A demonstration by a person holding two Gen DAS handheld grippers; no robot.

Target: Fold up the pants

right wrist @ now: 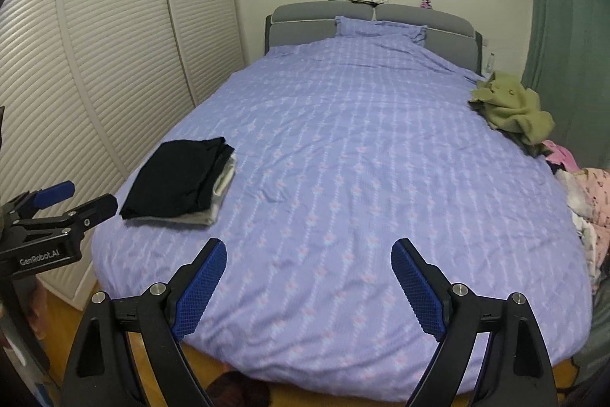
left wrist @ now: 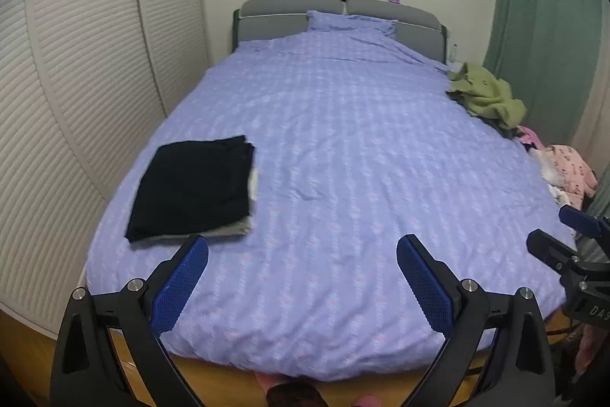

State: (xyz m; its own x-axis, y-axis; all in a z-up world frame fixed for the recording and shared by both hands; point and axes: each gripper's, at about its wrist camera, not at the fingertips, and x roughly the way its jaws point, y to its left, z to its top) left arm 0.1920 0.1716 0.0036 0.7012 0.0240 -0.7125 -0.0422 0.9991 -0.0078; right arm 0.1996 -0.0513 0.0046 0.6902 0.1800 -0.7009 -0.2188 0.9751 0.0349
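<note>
A folded stack with black pants (left wrist: 194, 187) on top lies on the bed's near left part, and shows in the right wrist view (right wrist: 179, 178) too. A grey folded garment (right wrist: 223, 184) sits under it. My left gripper (left wrist: 303, 250) is open and empty above the bed's foot, just right of the stack. My right gripper (right wrist: 309, 250) is open and empty above the bed's foot, further right. Each gripper also shows in the other's view, the left one (right wrist: 76, 201) at the left edge and the right one (left wrist: 560, 231) at the right edge.
The bed has a lilac patterned cover (left wrist: 343, 159) and a grey headboard (left wrist: 289, 14). A heap of unfolded clothes, green (left wrist: 488, 94) and pink (left wrist: 568, 166), lies along the bed's right edge. Louvred wardrobe doors (left wrist: 76, 82) stand at the left, a green curtain (left wrist: 541, 6) at the right.
</note>
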